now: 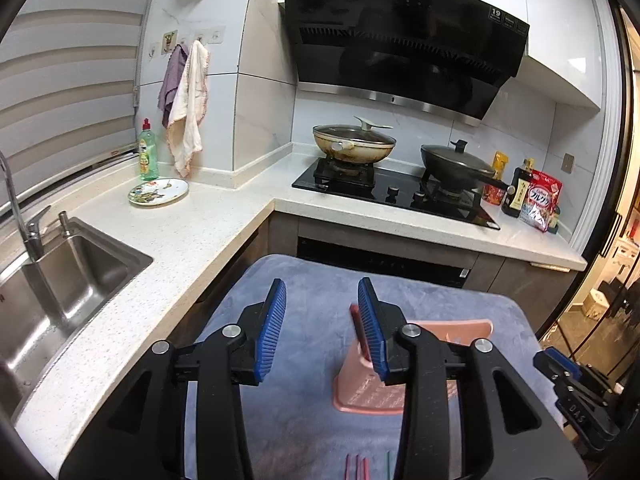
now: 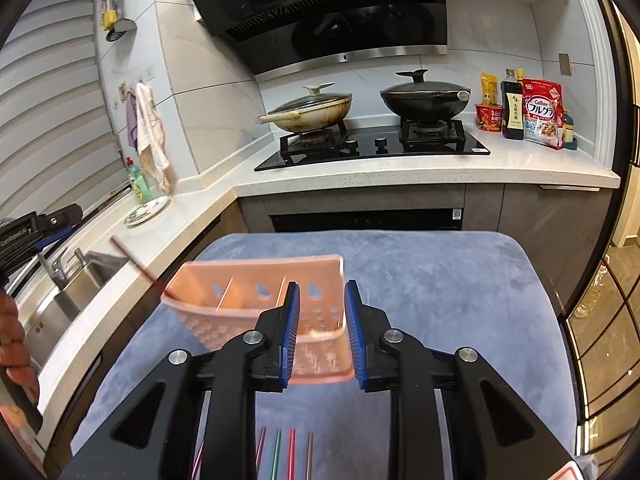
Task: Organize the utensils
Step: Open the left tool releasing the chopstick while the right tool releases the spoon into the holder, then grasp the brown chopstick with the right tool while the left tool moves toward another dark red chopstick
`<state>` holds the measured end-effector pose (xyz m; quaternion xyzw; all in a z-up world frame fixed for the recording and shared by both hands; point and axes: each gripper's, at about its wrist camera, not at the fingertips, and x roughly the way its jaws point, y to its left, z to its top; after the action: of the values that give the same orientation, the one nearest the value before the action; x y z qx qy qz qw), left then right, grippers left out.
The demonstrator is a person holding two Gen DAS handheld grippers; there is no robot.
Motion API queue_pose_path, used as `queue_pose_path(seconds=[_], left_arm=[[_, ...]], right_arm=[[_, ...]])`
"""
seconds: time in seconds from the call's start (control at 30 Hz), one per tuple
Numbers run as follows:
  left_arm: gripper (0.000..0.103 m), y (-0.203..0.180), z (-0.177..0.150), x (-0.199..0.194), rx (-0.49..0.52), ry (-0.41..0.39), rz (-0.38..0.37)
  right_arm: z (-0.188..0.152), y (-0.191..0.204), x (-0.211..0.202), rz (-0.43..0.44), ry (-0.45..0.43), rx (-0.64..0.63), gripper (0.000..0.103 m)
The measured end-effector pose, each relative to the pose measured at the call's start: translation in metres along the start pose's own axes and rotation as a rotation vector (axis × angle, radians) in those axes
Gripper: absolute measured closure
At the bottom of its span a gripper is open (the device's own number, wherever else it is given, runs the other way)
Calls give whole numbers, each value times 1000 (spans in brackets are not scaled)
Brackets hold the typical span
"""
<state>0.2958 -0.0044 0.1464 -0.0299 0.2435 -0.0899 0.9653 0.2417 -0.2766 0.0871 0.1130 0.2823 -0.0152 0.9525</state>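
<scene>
While the left gripper [image 1: 322, 328] and the right gripper [image 2: 322, 330] are hovering over the blue cloth [image 2: 440, 280] on the table, both jaws are standing partly open, holding nothing. Coloured chopsticks [image 2: 286, 454] are lying nearest. Beyond them, the pink utensil basket [image 2: 256, 300] is tilting, one red chopstick [image 2: 138, 266] sticking out its left end.
</scene>
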Motion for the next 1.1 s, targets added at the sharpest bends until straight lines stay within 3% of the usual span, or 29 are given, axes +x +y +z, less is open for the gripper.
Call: queue_pose_path(seconds=[0.2, 0.3, 0.6, 1.1], left_arm=[[64, 14, -40, -30, 16, 51, 25], [57, 21, -66, -43, 22, 83, 44], [57, 26, -141, -72, 57, 186, 50], [57, 26, -207, -90, 59, 281, 58]], right_arm=[[-50, 6, -39, -6, 50, -25, 80], [-79, 8, -56, -10, 83, -32, 80], [-152, 16, -87, -23, 170, -34, 80], [-218, 18, -97, -53, 262, -35, 80]])
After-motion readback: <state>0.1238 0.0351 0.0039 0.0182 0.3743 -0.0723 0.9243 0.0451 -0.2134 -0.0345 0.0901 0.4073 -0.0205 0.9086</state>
